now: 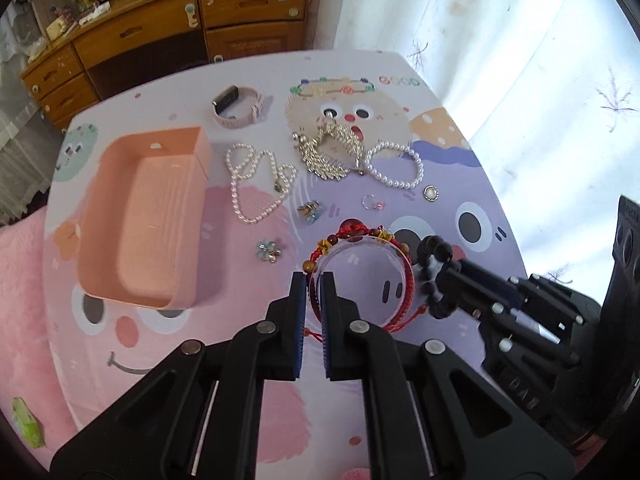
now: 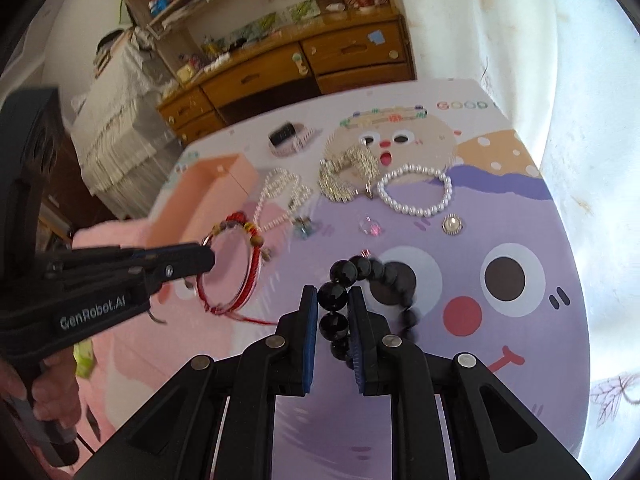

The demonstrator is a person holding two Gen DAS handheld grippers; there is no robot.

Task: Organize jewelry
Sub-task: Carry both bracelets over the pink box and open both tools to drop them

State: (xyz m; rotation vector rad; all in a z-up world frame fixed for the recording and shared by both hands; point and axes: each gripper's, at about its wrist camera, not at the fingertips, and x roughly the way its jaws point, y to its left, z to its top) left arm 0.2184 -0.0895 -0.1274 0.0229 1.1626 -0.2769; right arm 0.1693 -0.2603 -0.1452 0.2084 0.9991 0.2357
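Observation:
My left gripper (image 1: 314,280) is shut on a red cord bracelet with wooden beads (image 1: 360,240) and holds it above the table; it also shows in the right wrist view (image 2: 236,264). My right gripper (image 2: 333,294) is shut on a black bead bracelet (image 2: 362,268), lifted off the table, seen at the right of the left wrist view (image 1: 434,264). An open pink box (image 1: 148,216) lies at the left, empty. On the cloth lie a pearl necklace (image 1: 248,184), a pearl bracelet (image 1: 396,168), a silver tasselled piece (image 1: 332,148), a pink watch (image 1: 238,108), a ring (image 1: 372,201), a round brooch (image 1: 431,193) and two small blue charms (image 1: 270,250).
The table carries a cartoon-print cloth (image 1: 440,128). A wooden dresser (image 1: 160,28) stands behind it and a white curtain (image 1: 520,40) hangs at the right. A pink fluffy cover (image 1: 20,280) lies at the left edge.

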